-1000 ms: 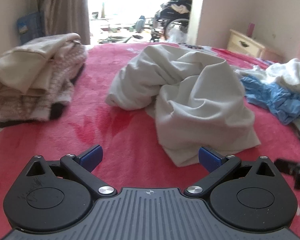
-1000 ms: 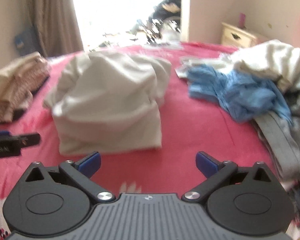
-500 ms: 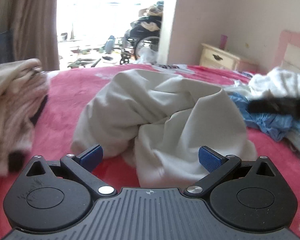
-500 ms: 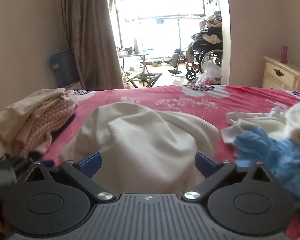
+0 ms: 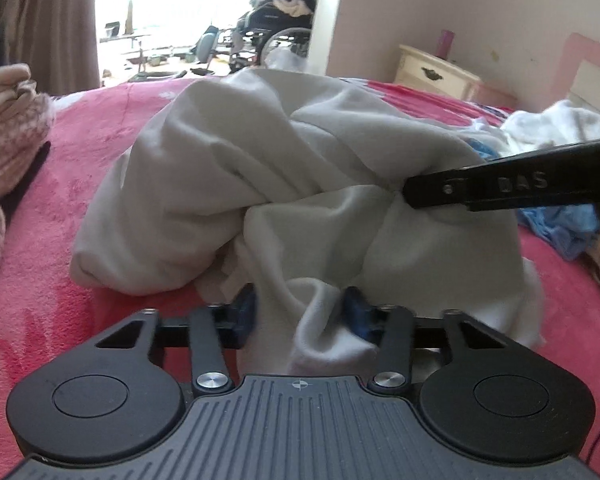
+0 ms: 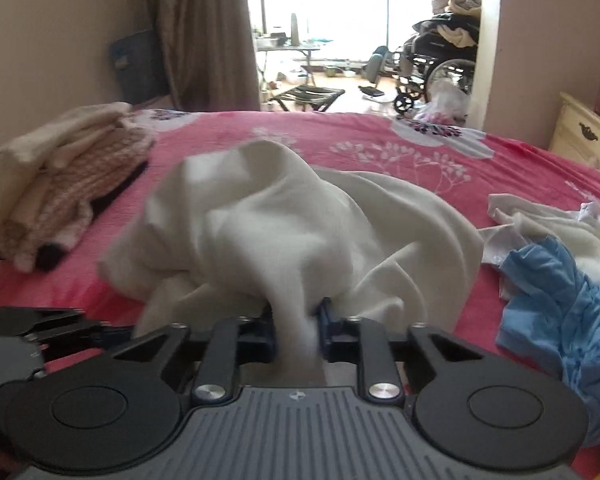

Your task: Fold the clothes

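Pink floral bedding covers the bed (image 6: 380,148), where a crumpled white garment (image 5: 228,184) lies heaped near the middle, a folded beige pile (image 6: 60,176) toward the left edge and a blue cloth (image 6: 556,292) toward the right edge. Left hand-held gripper (image 5: 300,312) is clamped on a near fold of the garment, and the right hand-held gripper (image 6: 296,328) pinches another bunch of it.

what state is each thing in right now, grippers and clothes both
left gripper: shut on white garment
right gripper: shut on white garment
white garment: crumpled, unfolded
blue garment: crumpled on the bed
beige and pink clothes: folded, stacked
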The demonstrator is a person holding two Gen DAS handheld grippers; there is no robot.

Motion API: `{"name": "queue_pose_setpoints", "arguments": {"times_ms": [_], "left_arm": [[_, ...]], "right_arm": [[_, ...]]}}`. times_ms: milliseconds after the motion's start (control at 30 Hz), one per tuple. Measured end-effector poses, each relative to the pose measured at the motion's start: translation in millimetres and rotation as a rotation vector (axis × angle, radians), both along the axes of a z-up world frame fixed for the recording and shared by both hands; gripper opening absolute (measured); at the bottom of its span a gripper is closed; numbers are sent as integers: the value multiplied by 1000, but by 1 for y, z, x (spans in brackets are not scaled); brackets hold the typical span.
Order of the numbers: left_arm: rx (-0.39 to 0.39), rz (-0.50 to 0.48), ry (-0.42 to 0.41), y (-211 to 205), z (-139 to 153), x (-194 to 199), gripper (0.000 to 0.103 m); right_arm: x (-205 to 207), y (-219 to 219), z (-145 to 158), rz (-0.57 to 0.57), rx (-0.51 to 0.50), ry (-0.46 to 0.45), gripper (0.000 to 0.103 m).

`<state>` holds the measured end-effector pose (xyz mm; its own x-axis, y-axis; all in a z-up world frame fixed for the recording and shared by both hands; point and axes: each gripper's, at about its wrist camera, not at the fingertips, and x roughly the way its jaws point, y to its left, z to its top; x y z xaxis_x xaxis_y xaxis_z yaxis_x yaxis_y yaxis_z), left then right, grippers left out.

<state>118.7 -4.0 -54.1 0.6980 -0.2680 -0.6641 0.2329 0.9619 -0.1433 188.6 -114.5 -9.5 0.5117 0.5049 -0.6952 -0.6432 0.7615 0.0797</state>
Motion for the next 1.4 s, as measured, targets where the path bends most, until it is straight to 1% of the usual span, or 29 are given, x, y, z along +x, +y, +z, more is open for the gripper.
{"name": "queue_pose_setpoints", "arguments": {"times_ms": [100, 167, 233, 300, 333, 400, 500, 567, 667, 733, 833, 900, 933, 967, 1000, 1067, 1133, 1200, 1233, 1300, 1333, 1367, 1400], "left_arm": [[-15, -42, 10, 2, 5, -11, 22], [-25, -69, 19, 5, 7, -19, 19], [-34, -103, 28, 8, 9, -31, 18], [-43, -142, 37, 13, 11, -44, 16], [-47, -162, 42, 15, 12, -51, 16], [-54, -202, 52, 20, 14, -65, 16], [-43, -260, 76, 27, 13, -87, 16], [-53, -275, 102, 34, 13, -98, 16], [-110, -270, 144, 49, 20, -99, 17], [-162, -229, 126, 64, 32, -101, 17], [-228, -173, 65, 78, 53, -102, 30], [-245, -168, 28, 73, 63, -95, 53], [-235, -177, 10, 65, 65, -89, 57], [-222, -191, -9, 56, 67, -84, 64], [-197, -215, -31, 44, 68, -79, 75], [-132, -234, -51, 22, 60, -66, 90], [-63, -245, -54, 1, 48, -54, 89], [7, -240, -8, -13, 28, -44, 76], [18, -233, 7, -15, 21, -43, 74], [10, -222, 10, -13, 16, -46, 67], [7, -223, 6, -11, 16, -47, 65], [4, -225, 2, -9, 16, -49, 63], [3, -227, -2, -8, 16, -51, 59]], "right_arm": [[-17, -11, 11, 40, 38, 28, 16], [-29, -23, 17, 72, 97, 68, 13], [-44, -36, 22, 117, 169, 102, 7], [-64, -50, 25, 173, 228, 137, 7], [-75, -56, 25, 203, 241, 146, 7], [-95, -64, 22, 250, 243, 171, 7], [-122, -73, 11, 286, 228, 227, 6], [-140, -78, 1, 304, 225, 266, 4], [-164, -79, -16, 324, 190, 315, 4], [-177, -77, -27, 328, 154, 333, 4], [-190, -72, -38, 341, 105, 325, 4], [-198, -66, -37, 362, 79, 302, 4], [-202, -64, -36, 373, 66, 290, 4], [-206, -61, -36, 384, 53, 278, 4], [-210, -59, -35, 394, 40, 266, 4], [-217, -54, -34, 415, 15, 242, 5], [-219, -59, -28, 411, 7, 227, 7], [-209, -75, -13, 383, 43, 235, 8], [-200, -86, -3, 363, 76, 239, 10], [-177, -107, 17, 307, 138, 219, 27], [-163, -118, 27, 266, 165, 188, 47], [-147, -129, 36, 211, 188, 134, 62], [-128, -138, 43, 154, 214, 93, 68]]}}
